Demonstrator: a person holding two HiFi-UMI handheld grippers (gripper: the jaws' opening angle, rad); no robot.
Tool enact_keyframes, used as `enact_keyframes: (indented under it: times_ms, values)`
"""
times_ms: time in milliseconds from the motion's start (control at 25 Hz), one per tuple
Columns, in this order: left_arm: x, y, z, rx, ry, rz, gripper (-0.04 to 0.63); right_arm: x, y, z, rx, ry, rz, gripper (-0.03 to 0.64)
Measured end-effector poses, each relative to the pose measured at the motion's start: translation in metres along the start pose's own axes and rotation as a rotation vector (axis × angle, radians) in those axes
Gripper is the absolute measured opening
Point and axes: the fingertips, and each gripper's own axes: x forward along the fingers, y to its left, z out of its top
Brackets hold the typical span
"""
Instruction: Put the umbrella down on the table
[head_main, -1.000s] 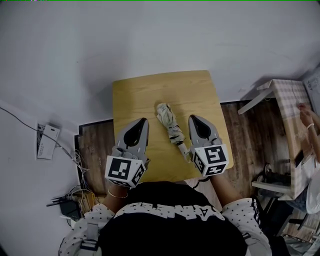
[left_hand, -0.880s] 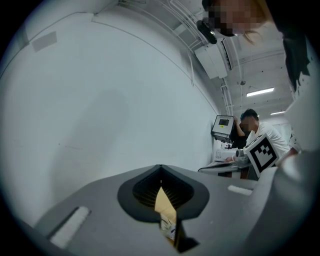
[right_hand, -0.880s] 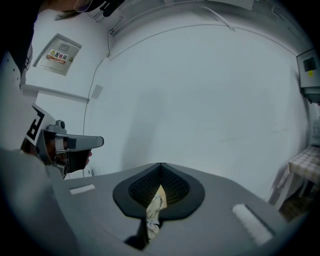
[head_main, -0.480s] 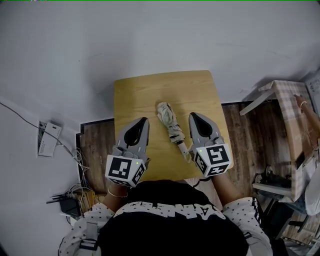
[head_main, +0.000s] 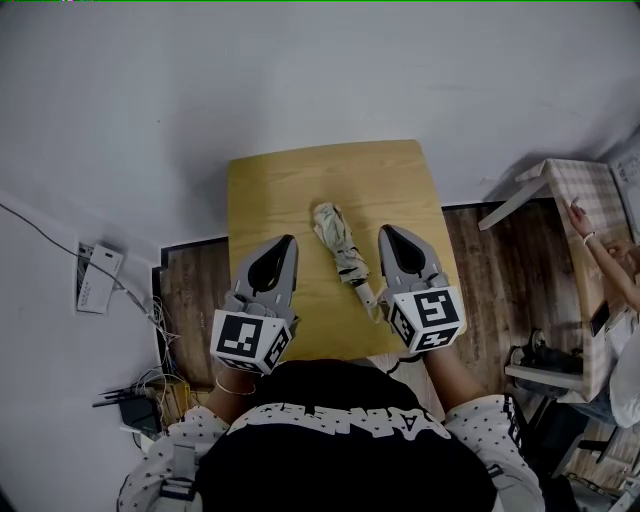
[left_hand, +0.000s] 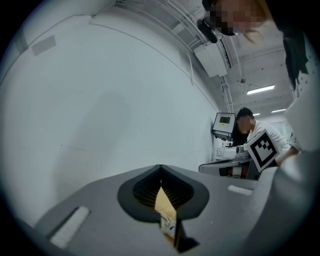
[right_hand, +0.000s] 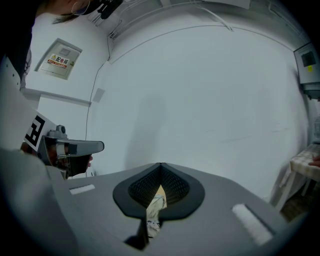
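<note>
Folded umbrella lying on the table, a closed gripper on either side.
Head view: the umbrella (head_main: 340, 252) rests on the wooden table (head_main: 290, 185) between the left gripper (head_main: 285, 244) and right gripper (head_main: 388, 236), touching neither; the task looks done, so the next move is probably just drawing back. Left gripper view: jaws together, holding nothing, pointing level. Right gripper view: jaws together, empty, tipped slightly downward.

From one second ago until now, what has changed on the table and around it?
Only the bystander's hand at the side table slid left in the picture. The umbrella lies on the table as before, between the shut left gripper and right gripper.
</note>
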Motion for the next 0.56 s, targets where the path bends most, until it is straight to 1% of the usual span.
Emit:
enact_keyframes:
  times_ms: [560]
  values:
    - [-0.0063,0.0001,0.001,-0.007,-0.003,0.005,0.002,-0.0041,0.0051,0.0003,-0.006,-0.003,0.001,0.012]
